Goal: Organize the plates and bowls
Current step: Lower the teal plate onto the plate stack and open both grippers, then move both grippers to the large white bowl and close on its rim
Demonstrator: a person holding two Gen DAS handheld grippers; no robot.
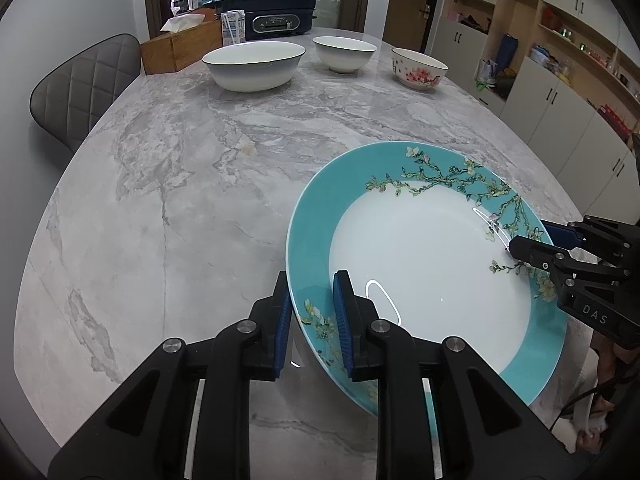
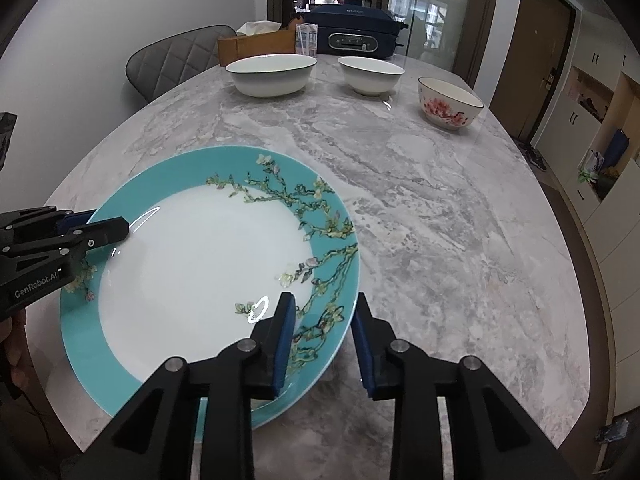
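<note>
A large plate [image 1: 432,264] [image 2: 200,264], white with a teal rim and a blossom-branch pattern, is near the front of the marble table [image 1: 180,200]. My left gripper [image 1: 311,280] [image 2: 106,220] is shut on its rim, one pad on top and one underneath. That edge sits a little off the table, with shadow beneath it. My right gripper [image 2: 324,300] [image 1: 530,236] straddles the opposite rim, open, its outer pad clear of the edge. At the far end stand a big white bowl [image 1: 254,66] [image 2: 272,74], a smaller white bowl [image 1: 344,54] [image 2: 370,76] and a floral bowl [image 1: 418,70] [image 2: 450,106].
Behind the bowls are a wooden tissue box [image 1: 180,46], a small carton [image 1: 233,28] and a dark electric cooker [image 1: 272,12]. A grey quilted chair [image 1: 84,88] stands at the table's left side. Cabinets and open shelves [image 1: 560,80] line the right wall.
</note>
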